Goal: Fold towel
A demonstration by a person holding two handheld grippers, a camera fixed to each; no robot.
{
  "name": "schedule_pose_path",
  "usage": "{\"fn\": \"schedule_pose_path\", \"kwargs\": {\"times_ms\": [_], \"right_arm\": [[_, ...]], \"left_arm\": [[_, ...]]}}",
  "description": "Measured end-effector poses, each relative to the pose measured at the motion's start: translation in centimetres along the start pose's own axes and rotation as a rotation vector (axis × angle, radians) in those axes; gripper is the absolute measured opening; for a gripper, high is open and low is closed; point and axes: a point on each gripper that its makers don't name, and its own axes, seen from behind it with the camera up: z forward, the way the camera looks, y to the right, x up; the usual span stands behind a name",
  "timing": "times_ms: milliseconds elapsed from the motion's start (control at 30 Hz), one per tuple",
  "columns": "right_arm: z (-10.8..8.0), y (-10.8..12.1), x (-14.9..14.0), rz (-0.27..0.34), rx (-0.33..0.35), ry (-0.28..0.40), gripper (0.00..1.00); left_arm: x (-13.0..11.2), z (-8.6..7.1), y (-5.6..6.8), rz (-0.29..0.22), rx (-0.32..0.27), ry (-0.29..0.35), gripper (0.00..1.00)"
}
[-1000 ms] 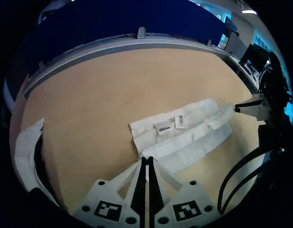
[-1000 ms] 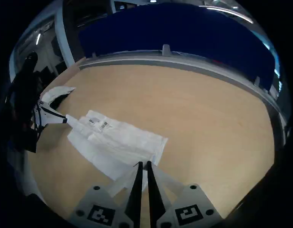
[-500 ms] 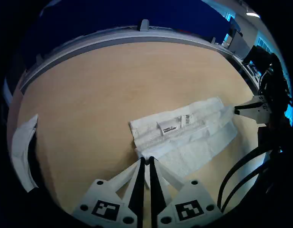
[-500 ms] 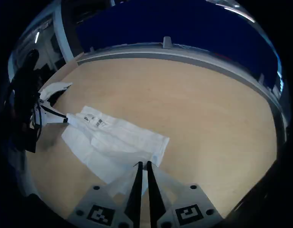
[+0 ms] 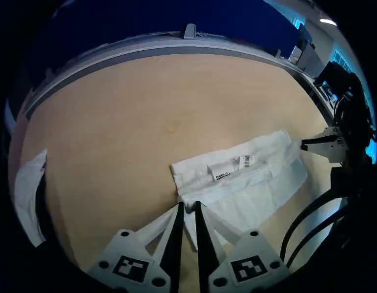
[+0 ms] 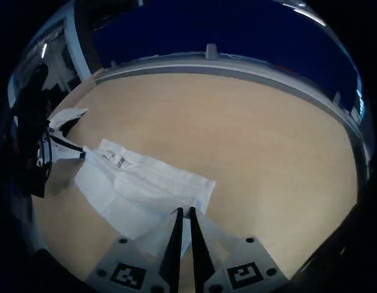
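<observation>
table [image 5: 139, 107]: big light wood top, takes up most of both views, also here [image 6: 266, 146]
partition [image 5: 139, 19]: dark blue screen running along the far edge of the table, grey rail under it, seen again in the right gripper view [image 6: 213, 24]
towel [image 5: 247, 180]: white, lying flat-ish on the table in long folded layers, stretched between the 2 grippers; in the right gripper view [image 6: 139, 185] it runs from bottom middle out to the left
white cloth [image 5: 27, 195]: a 2nd white piece at the table's left edge, well apart from the towel; in the right gripper view [image 6: 64, 115] it sits just behind the left gripper
left gripper [image 5: 188, 207]: fingers a sliver apart with the towel's near corner in the gap, honestly can't tell if they're actually squeezing it; from the other side [image 6: 66, 149] its tips touch the towel's end
right gripper [image 6: 183, 211]: fingers nearly together, clamped on the towel's edge; across the table [image 5: 310, 143] its tips sit right at the far end of the towel
tags [image 5: 232, 168]: 2 little labels on the top layer, side by side, also visible here [image 6: 115, 158]
</observation>
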Motion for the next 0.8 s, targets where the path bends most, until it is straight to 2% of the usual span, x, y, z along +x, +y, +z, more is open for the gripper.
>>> {"fn": "schedule_pose_path", "kwargs": {"times_ms": [200,333,467,533,667,800], "right_arm": [[0.3,0.3,0.9,0.015,0.0,0.007,0.13],[0.7,0.4,1.2,0.017,-0.005,0.006,0.2],[1.0,0.7,1.5,0.018,-0.022,0.007,0.39],[1.1,0.9,1.7,0.019,-0.032,0.01,0.47],[1.4,1.4,2.1,0.02,-0.055,0.019,0.57],[1.7,1.8,2.6,0.027,-0.075,0.033,0.66]], "left_arm": [[0.8,0.2,-0.2,-0.006,-0.012,0.001,0.24],[1.1,0.5,-0.2,-0.008,-0.017,0.002,0.32],[1.5,0.7,-0.4,-0.009,-0.019,0.011,0.42],[1.7,0.8,-0.5,-0.007,-0.019,0.016,0.55],[2.1,1.0,-0.8,0.001,-0.011,0.023,0.68],[2.5,1.2,-1.3,0.015,0.004,0.029,0.76]]}}
